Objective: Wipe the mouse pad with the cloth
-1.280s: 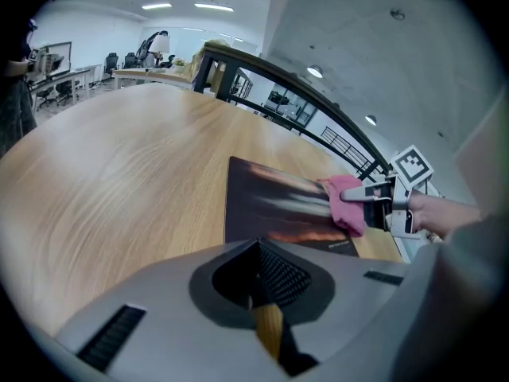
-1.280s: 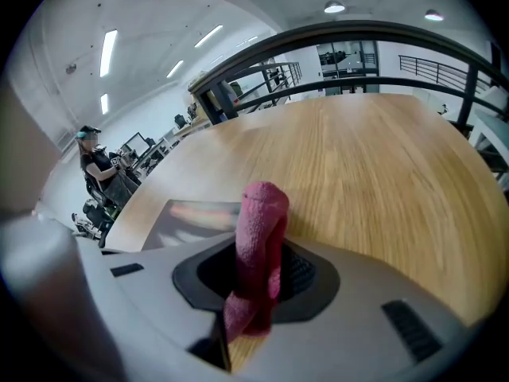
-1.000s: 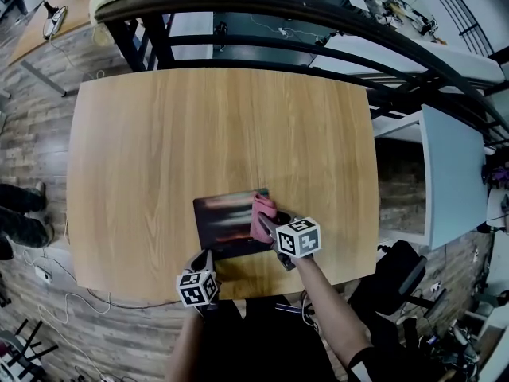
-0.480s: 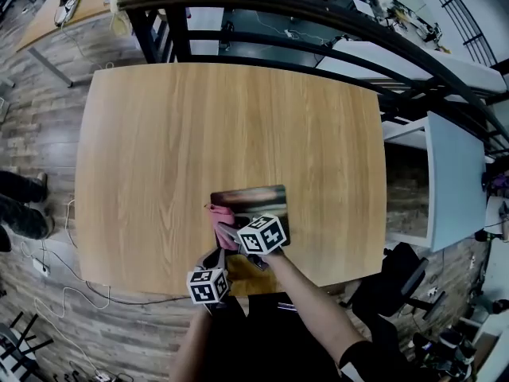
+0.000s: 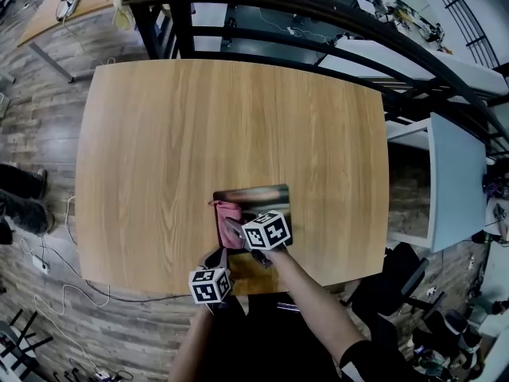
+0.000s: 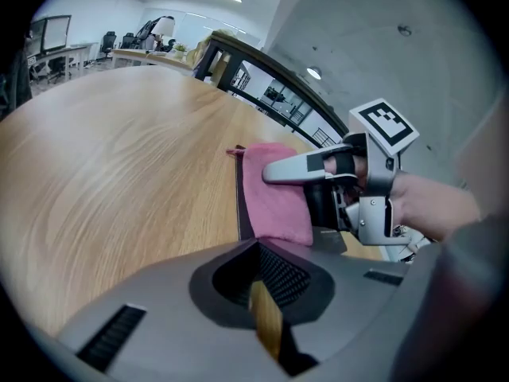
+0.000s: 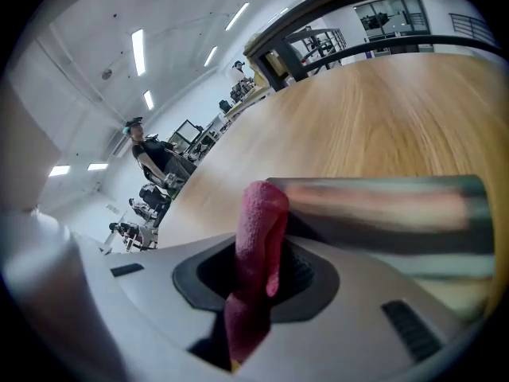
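Observation:
A dark, glossy mouse pad point(image 5: 266, 199) lies on the wooden table point(image 5: 199, 118) near its front edge. My right gripper point(image 5: 235, 228) is shut on a pink cloth point(image 5: 230, 212), which rests on the pad's left end. In the right gripper view the cloth point(image 7: 258, 221) stands folded between the jaws of the right gripper point(image 7: 254, 285), with the mouse pad point(image 7: 382, 205) stretching away to the right. My left gripper point(image 5: 216, 258) sits at the table's front edge, just below the pad's left corner, jaws shut and empty. From the left gripper point(image 6: 262, 293) I see the cloth point(image 6: 274, 193) ahead.
A dark metal railing point(image 5: 318, 10) runs behind the table. A white desk point(image 5: 457, 173) stands to the right, an office chair point(image 5: 402, 273) at lower right. A person's shoes point(image 5: 20, 193) and loose cables point(image 5: 56, 293) are on the floor at the left.
My right gripper has dragged the cloth from the pad's right end to its left end. The left gripper has stayed by the front edge.

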A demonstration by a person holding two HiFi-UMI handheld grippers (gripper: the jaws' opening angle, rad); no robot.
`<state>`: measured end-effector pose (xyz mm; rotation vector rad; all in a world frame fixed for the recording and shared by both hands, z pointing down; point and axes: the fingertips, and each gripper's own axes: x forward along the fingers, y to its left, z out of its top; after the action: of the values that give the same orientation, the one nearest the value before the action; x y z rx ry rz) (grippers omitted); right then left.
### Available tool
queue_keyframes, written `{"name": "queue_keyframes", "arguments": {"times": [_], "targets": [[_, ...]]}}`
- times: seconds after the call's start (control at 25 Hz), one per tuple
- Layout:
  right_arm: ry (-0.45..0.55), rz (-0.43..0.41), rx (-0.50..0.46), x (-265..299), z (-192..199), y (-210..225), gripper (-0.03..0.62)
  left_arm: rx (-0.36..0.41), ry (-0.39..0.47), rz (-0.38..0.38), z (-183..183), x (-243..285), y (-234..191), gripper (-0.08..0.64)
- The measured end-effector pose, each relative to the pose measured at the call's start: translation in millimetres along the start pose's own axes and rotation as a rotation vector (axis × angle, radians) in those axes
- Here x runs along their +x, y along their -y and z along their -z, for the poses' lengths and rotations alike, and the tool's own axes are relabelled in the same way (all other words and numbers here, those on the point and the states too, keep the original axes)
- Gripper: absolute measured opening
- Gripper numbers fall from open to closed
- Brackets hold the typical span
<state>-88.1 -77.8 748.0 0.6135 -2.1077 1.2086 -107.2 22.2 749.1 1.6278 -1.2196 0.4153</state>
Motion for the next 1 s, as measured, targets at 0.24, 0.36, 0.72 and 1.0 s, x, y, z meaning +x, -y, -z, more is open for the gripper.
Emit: {"name": "queue_keyframes", "arguments": {"times": [0.24, 0.36, 0.72, 1.0], "targets": [[0.013, 0.039, 0.026, -23.3, 6.4, 25.9, 0.098, -0.006, -0.006, -0.028, 1.1, -1.9, -0.8, 0.021], [0.03, 0.056, 0.052, -38.0, 8.8, 42.5, 0.097, 0.009, -0.005, -0.056, 1.3, -1.5, -1.6, 0.021], [0.068, 0.123, 0.103, -81.5, 18.0, 87.8, 0.097, 0.008, -0.022, -0.065, -0.7, -3.5, -1.5, 0.021], [0.101, 0.174, 0.14, -110.8, 27.9, 120.1, 0.097, 0.003, -0.025, -0.071, -1.9, -1.7, -2.0, 0.021]]}}
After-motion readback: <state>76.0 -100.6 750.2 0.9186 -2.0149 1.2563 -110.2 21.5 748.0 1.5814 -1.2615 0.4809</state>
